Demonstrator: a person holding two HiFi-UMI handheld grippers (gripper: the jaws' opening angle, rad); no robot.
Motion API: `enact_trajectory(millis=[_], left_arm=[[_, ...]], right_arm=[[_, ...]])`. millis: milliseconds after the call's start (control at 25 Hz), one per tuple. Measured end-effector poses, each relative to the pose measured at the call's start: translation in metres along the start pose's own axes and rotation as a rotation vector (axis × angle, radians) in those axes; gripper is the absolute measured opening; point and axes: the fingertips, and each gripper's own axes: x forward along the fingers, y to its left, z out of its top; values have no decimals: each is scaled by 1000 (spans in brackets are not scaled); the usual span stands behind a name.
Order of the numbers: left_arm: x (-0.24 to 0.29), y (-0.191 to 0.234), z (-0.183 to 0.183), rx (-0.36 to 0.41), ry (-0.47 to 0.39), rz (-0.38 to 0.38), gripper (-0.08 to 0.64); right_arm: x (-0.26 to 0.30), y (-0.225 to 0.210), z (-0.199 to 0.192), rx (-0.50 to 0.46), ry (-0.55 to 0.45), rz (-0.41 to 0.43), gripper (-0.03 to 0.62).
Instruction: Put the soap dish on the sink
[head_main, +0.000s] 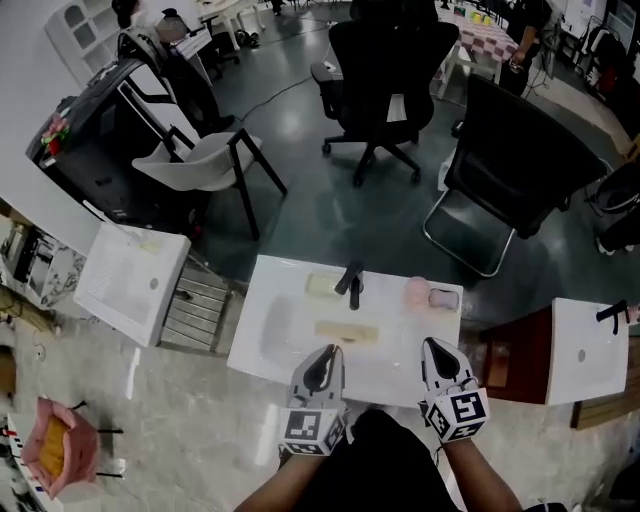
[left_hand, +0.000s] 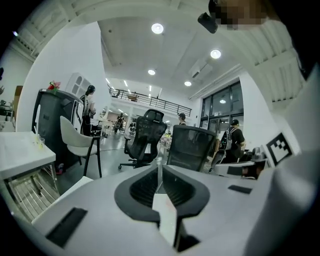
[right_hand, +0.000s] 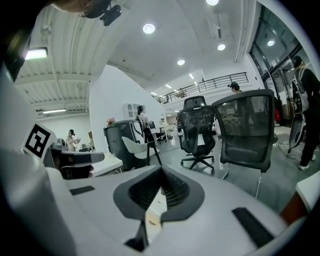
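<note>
The left tongs (left_hand: 159, 167) are clenched, their ribbed pads meeting in a thin slit with nothing between them. The right tongs (right_hand: 161, 170) are clenched and empty too. Both gripper views look almost level over the room and show what the head view does not: ceiling lights, a balcony rail and people standing far off. Each also catches the other gripper's marker cube at its edge. Of the sink (head_main: 262, 372) they show only a pale sliver under the jaws.

The head view alone shows the layout. Both tongs hang side by side over the sink's front edge, left nearer the middle, right toward the front right corner. They point toward the back edge, and dark-sleeved forearms come up from the bottom of the frame.

The soap dish (head_main: 322, 285), as far as I can tell the pale oblong, sits at the sink's back edge just left of the black faucet (head_main: 350, 281), well apart from both tongs. A beige slab (head_main: 347, 331) lies near the sink's middle, just ahead of the left tongs. Two pink things (head_main: 418, 292) sit near the back right corner. Whether anything lies in the dish is too small to tell.
</note>
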Motion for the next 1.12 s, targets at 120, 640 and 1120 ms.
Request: enact_trajectory(millis=[120,640,1120], left_arm=[[-8,-12,-2,19,5,-13,20],[-64,-4,21,95,-10,-179,17],[-144,73,38,86,-66,-176,17]], right_arm=[[-11,2,-4,9,-7,5,-2],[-68,61,14,-30,-108,-191,-2],[-76,155,2,-98,-109,-223,-2]])
